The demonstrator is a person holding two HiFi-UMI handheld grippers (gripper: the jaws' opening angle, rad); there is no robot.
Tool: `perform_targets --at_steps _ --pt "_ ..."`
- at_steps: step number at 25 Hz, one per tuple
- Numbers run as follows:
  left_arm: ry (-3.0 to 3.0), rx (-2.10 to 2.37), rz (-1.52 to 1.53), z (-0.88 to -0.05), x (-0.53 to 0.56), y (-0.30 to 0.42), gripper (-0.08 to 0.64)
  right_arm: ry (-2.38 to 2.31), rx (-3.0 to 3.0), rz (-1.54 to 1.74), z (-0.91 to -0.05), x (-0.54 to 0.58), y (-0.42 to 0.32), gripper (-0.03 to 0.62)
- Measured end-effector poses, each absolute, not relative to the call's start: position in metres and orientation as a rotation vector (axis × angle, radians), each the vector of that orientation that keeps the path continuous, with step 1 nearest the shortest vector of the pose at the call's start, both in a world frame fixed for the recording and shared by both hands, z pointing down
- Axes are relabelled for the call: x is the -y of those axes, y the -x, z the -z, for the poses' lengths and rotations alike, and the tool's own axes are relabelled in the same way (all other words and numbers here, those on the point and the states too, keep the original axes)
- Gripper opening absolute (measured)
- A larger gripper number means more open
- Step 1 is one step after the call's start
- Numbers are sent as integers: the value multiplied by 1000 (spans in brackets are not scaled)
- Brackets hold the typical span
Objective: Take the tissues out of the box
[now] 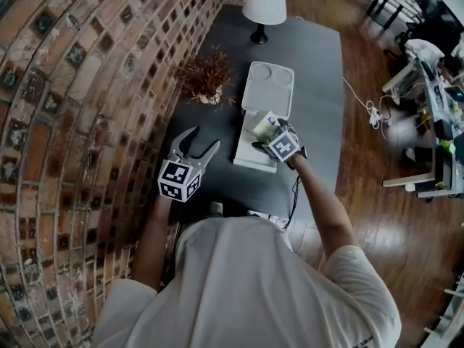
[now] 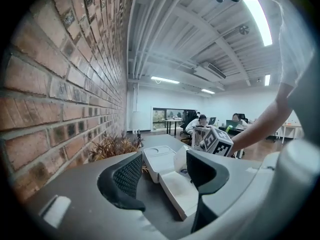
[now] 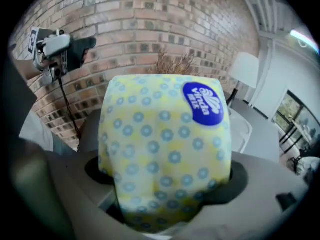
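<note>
Brick wall [image 1: 87,122] runs beside a dark table [image 1: 319,71]; on it lies a white box [image 1: 270,85], lid thrown back; the left gripper [image 1: 203,138] hangs spread wide, empty, beside it; the right gripper [image 1: 270,138] clamps a yellow tissue pack [image 3: 165,149] over the open box.

The tissue pack [image 3: 165,154] wore soft plastic film; the box [image 1: 268,85] looked smooth, matt plastic; the brick wall [image 1: 87,85] rough, the wood floor [image 1: 377,194] glossy.
</note>
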State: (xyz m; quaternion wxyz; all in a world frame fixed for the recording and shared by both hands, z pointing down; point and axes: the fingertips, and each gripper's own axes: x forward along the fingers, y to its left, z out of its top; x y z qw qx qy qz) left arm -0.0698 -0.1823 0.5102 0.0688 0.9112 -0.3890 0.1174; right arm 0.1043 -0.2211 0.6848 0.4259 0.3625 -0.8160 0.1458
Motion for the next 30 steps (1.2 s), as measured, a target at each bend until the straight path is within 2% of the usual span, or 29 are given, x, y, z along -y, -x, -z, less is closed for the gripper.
perform_targets --at_steps 10,17,30 --pt "-2797 1099 -282 -495 199 59 281 -1303 2287 -146 -557 204 -89 499" --pt "-2838 1045 -260 -485 199 55 281 -1622 2386 -88 -482 177 -119 499" --pt "-2836 1116 -160 -469 192 49 281 -2243 2168 -12 -452 95 -209 505"
